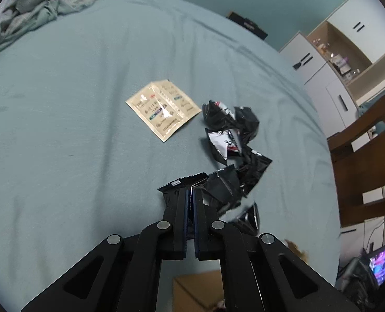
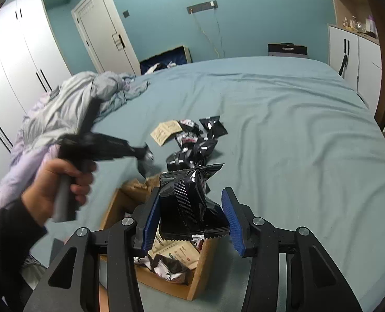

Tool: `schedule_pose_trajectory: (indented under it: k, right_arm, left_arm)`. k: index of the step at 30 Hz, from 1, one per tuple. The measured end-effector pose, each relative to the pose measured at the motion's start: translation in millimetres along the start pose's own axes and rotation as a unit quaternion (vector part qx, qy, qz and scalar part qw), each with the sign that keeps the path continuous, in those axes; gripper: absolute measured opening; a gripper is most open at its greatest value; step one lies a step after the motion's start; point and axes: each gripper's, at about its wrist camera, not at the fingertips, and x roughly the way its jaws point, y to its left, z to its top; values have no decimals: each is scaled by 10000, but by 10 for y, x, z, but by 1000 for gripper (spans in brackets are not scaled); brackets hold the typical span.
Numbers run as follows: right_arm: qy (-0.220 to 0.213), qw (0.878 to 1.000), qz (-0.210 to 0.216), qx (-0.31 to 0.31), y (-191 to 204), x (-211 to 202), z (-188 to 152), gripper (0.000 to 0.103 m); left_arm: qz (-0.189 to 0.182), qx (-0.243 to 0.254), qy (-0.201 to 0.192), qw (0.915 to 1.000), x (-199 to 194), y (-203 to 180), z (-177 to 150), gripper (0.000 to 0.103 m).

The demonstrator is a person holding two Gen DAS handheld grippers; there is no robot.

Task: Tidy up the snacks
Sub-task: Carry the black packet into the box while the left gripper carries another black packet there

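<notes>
While my right gripper (image 2: 191, 215) hangs over the wooden box (image 2: 197, 278), a black foil snack packet (image 2: 189, 197) sits between its jaws, long axis running away from me, serrated end seam toward the camera, crinkled far end pointing at the bed. Jaws stand wide apart w/ blue ribbed pads (image 2: 231, 223) either side; left pad looks to touch the packet's edge, right pad is clear of it, so nothing is clamped.

My left gripper (image 1: 190, 195) has its jaws pressed nearly together on another black packet (image 1: 184, 182), pinching it near one end; its zigzag-cut seam shows just past the fingertips, long axis roughly crosswise to the jaws. In the right wrist view that gripper is motion-blurred in my left hand (image 2: 59, 189).

Beyond it, a loose pile of black packets (image 1: 231, 140) lies on the bed sheet (image 1: 75, 104), glossy, wrinkled, some w/ white and red print. Just left of the pile lies a flat beige sachet (image 1: 163, 109), rectangular, shiny, corner-on to me.

Box is open-topped, light wood, holding more beige sachets and printed packets. Sheet is matte blue-grey cloth w/ soft creases.
</notes>
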Motion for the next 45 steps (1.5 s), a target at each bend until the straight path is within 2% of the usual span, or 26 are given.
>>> schedule_pose_trajectory:
  k: [7,13,18,20,24,26,31,35,36,38,39,40,41,43,45]
  right_arm:
    - [-78,9999,-27,71,40,-87,63,45]
    - [-150,9997,57,195,-36,-129,16,45]
    - [-45,9997,93,227,-84,-11,38,45]
    - [13,9995,103,292,-108,31,54,45]
    - [83,9990,77,433,-181,85,80,45]
    - [139,9989,78,430,-180,107,98,45]
    - [376,9985,59,386,-149,174,123,45]
    - [316,9991,64,278,-93,117,134,45]
    - [288,9992,59,252,-80,97,136,45]
    - [250,9995,24,205,-58,77,121,45]
    - [232,9996,1,162,-41,57,122,45]
    - [229,9996,-5,136,-31,59,97,45]
    - [232,9997,-13,97,-17,59,86,45]
    - [232,9997,-25,-4,24,48,69,45]
    - [240,9996,-29,-131,73,44,61,45]
  left_arm:
    - [64,-172,-282,9994,-337,106,-26,2]
    - [216,80,-403,9989,-493,19,-116,2]
    - [198,125,-417,9989,-526,-24,-71,2]
    - [53,86,-516,9986,-639,-72,-54,2]
    - [144,809,-907,9925,-1058,-458,-218,2]
    - [57,1140,-920,9892,-1157,-620,-409,2]
    - [17,1717,-444,9841,-1010,-861,-939,2]
    - [160,2066,-188,9781,-822,-994,-1151,4]
    - [209,2124,-168,9768,-783,-1017,-1168,6]
    - [404,2166,-173,9753,-713,-1035,-1191,23]
    - [524,2170,-212,9745,-695,-1028,-1195,41]
    - [602,2150,-300,9743,-703,-1013,-1196,50]
    - [675,2105,-393,9745,-722,-994,-1187,52]
    - [787,1937,-539,9764,-776,-922,-1137,64]
    - [988,1714,-773,9772,-837,-833,-1100,68]
